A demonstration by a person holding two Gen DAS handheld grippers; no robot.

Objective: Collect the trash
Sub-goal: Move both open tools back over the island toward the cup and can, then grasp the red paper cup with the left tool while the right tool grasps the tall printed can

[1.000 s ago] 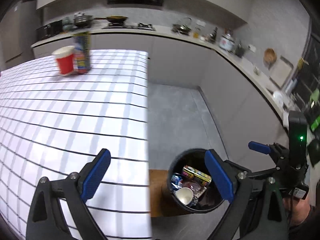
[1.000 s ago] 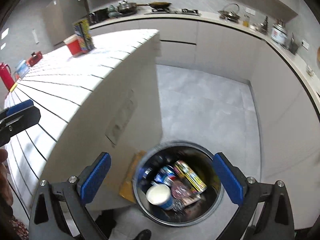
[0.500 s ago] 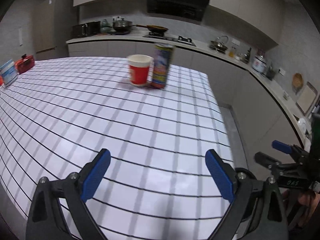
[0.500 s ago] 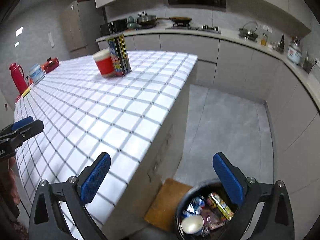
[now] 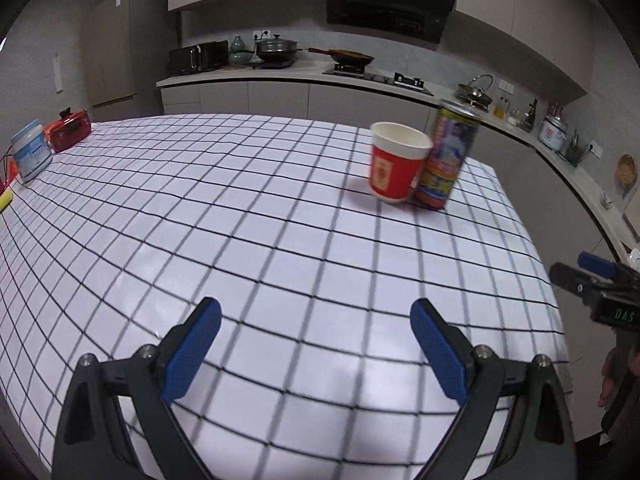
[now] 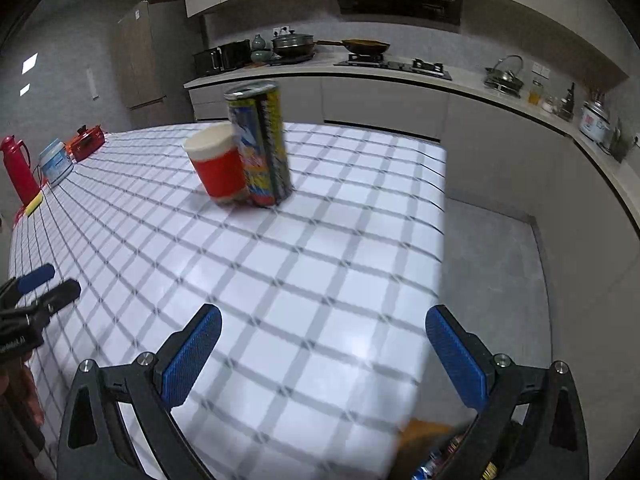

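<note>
On the far left edge of the table [image 5: 280, 264] stood a pale tub [image 5: 31, 148] and a small red appliance [image 5: 68, 134], neither of them mine to clear. My left gripper [image 5: 316, 346] hung over the checked cloth with its blue pads spread wide and nothing between them. Further right stood the trash: a red paper cup [image 5: 394, 168] with a white rim, touching a tall printed can [image 5: 450, 158], both upright near the table's far right corner. My right gripper [image 6: 322, 354] was spread just as wide and empty too. Below it, at the table's foot, I caught a sliver of the bin [image 6: 444, 462] with wrappers in it.

I judged the cup, thin and easy to crush, wanted a gentle squeeze low on its wall. The can looked rigid and smooth, so a firmer hold at mid-height would serve. Since they touched, I would come at each from its outer side, so neither knocked the other over.
</note>
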